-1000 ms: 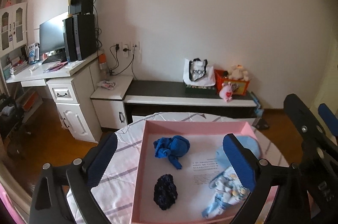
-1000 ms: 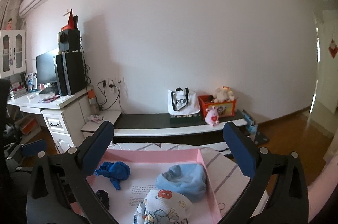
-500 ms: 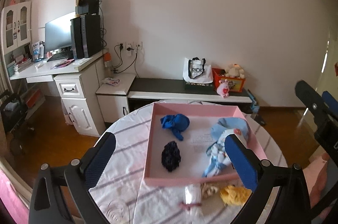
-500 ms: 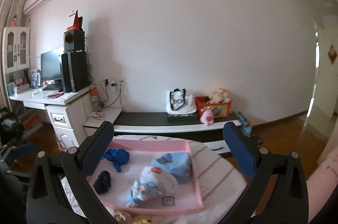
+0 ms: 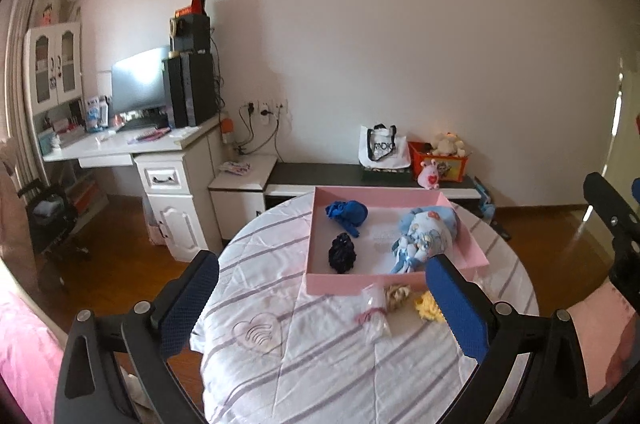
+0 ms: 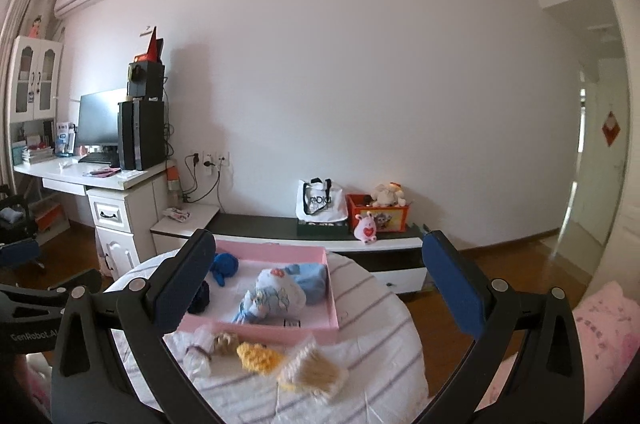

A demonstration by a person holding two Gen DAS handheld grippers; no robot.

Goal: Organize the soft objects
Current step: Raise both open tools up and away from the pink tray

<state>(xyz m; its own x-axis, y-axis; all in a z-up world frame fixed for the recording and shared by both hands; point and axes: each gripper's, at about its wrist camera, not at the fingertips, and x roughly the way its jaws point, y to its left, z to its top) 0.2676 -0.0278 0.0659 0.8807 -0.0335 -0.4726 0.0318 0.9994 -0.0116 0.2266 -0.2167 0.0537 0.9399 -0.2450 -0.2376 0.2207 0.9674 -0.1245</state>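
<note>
pink tray (image 5: 394,283), striped white tablecloth (image 5: 280,288)

The left tongs (image 5: 320,308) are wide open. The two blue pads (image 5: 188,304) sit far apart, and nothing is between them. The black arms of the tongs spread out to both bottom corners of the left wrist view. The tongs hang in the air and point forward and a bit down.

The right tongs (image 6: 320,280) are wide open too, with nothing between the blue pads (image 6: 452,284). They also hang in the air and touch nothing.

In the left wrist view, the right tongs show at the right edge as a black frame. Below it is the person's arm in a pink sleeve (image 5: 600,328).
</note>
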